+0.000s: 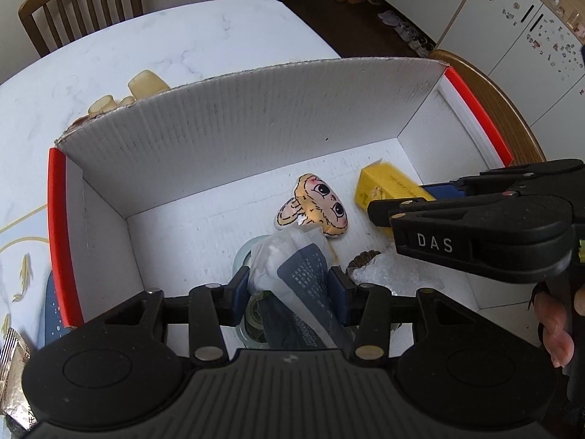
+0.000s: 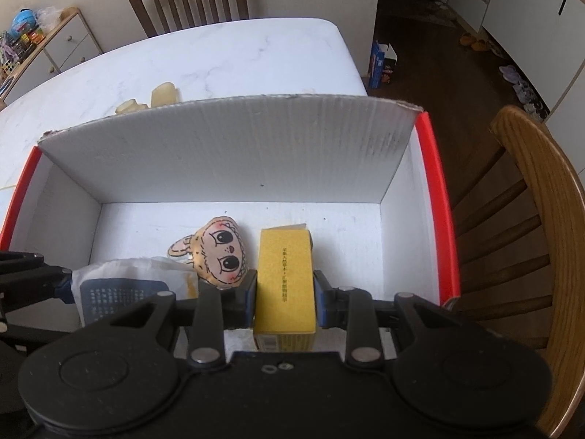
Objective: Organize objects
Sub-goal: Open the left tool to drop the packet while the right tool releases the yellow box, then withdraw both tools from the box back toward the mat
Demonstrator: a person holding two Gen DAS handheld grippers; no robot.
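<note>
Both claws reach down into the white cardboard box [image 2: 219,153] with red edges that sits on the marble desk [image 1: 164,44]. The left claw [image 1: 292,285] is closed partway on a soft white plastic packet [image 1: 289,256] with a dark printed label; its blue pads press the packet's sides just above a roll of clear tape [image 1: 243,256] on the box floor. The packet looks light, limp and slippery, so it probably crumples and sags unless it is pinched across its fuller middle. The right claw [image 2: 285,292] is closed narrowly on a yellow carton [image 2: 285,278], gripping its two long flat faces. The carton looks stiff and light, though thin card could dent under hard squeezing. A flat cartoon-face plush [image 2: 219,256] lies between the two held things on the box floor.
</note>
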